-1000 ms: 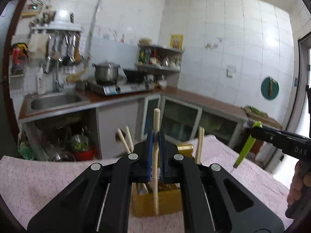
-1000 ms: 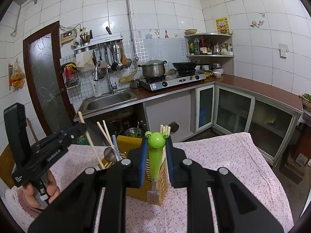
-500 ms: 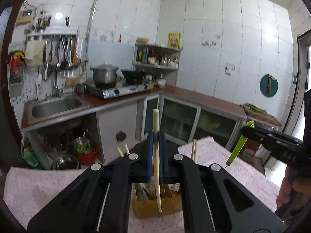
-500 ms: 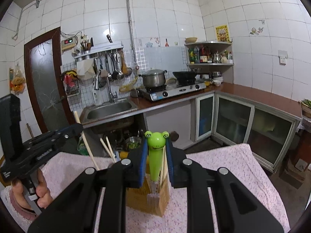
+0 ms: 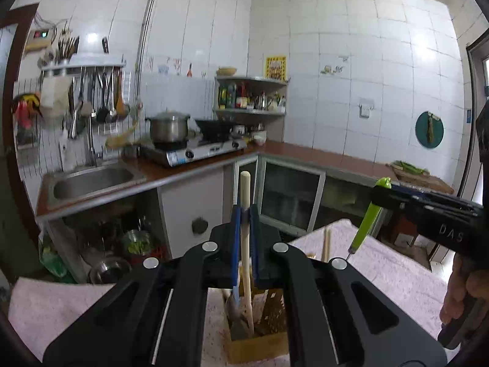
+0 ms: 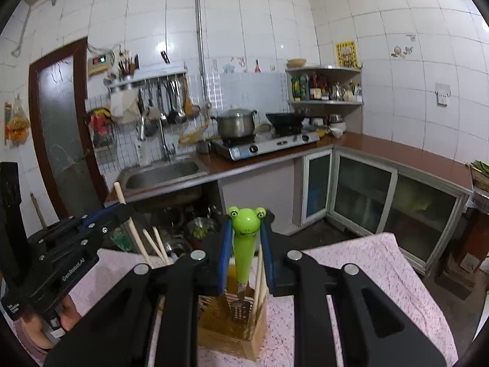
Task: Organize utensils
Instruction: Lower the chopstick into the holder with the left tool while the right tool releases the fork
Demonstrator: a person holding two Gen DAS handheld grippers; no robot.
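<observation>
My left gripper (image 5: 244, 211) is shut on a pale wooden chopstick (image 5: 246, 257), held nearly upright. Its lower end hangs over the opening of the wooden utensil holder (image 5: 259, 344); whether it is inside I cannot tell. My right gripper (image 6: 244, 229) is shut on a green frog-headed fork (image 6: 243, 244), whose metal tines sit at the top of the holder (image 6: 229, 336). In the left wrist view the right gripper (image 5: 379, 194) is at the right with the fork (image 5: 368, 218). The right wrist view has the left gripper (image 6: 122, 209) and chopstick (image 6: 131, 226) at the left.
The holder stands on a table under a pink flowered cloth (image 6: 382, 278) and contains more chopsticks (image 6: 157, 246) and a spoon (image 5: 233, 305). Beyond the table are a sink (image 6: 162, 172), a stove with a pot (image 6: 237, 122) and glass-door cabinets (image 6: 363, 195). A hand (image 5: 461, 290) grips each handle.
Both grippers have risen and drawn back with their utensils, so the holder now sits lower in both views. The grips have not changed.
</observation>
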